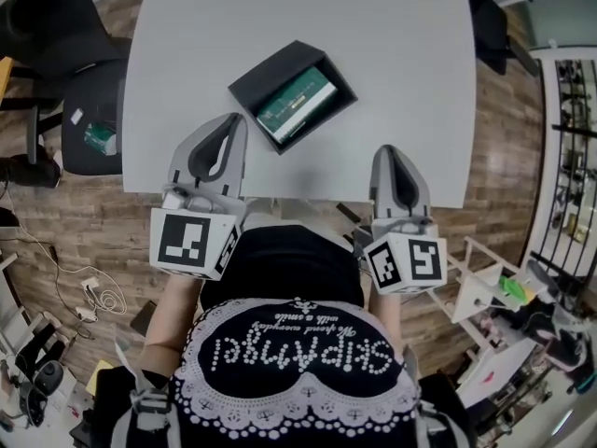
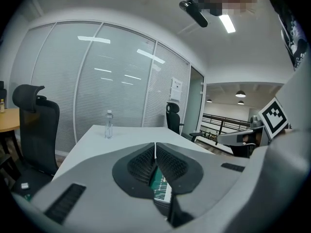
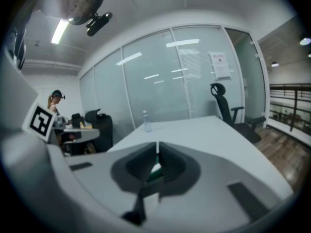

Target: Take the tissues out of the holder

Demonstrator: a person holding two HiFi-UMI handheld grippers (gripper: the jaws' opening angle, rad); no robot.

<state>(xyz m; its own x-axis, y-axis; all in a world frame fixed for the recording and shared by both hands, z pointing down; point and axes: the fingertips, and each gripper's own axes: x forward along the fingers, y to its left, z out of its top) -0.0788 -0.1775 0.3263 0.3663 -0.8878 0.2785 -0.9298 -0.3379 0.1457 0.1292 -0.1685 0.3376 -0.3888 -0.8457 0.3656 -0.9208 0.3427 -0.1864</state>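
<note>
White counter (image 1: pixel 392 82): black holder (image 1: pixel 250 80) sits toward the near edge, green tissues (image 1: pixel 297 104) lying inside. Left gripper (image 1: pixel 235 124) and right gripper (image 1: pixel 393 152) hover short of it, fingers (image 2: pixel 141 163) pressed together, empty. Pack is probably light, soft, slick-wrapped, so pinch a long edge.

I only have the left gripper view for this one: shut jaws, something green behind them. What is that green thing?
Observer: A green tissue pack, lying in an open black holder on the white table.
Operator: Is either gripper touching it?
Observer: No contact shows in the head view; the left gripper and right gripper hover on the near side of the holder.
Operator: Right jaws?
Observer: Together, nothing between them, per the right gripper view.
</note>
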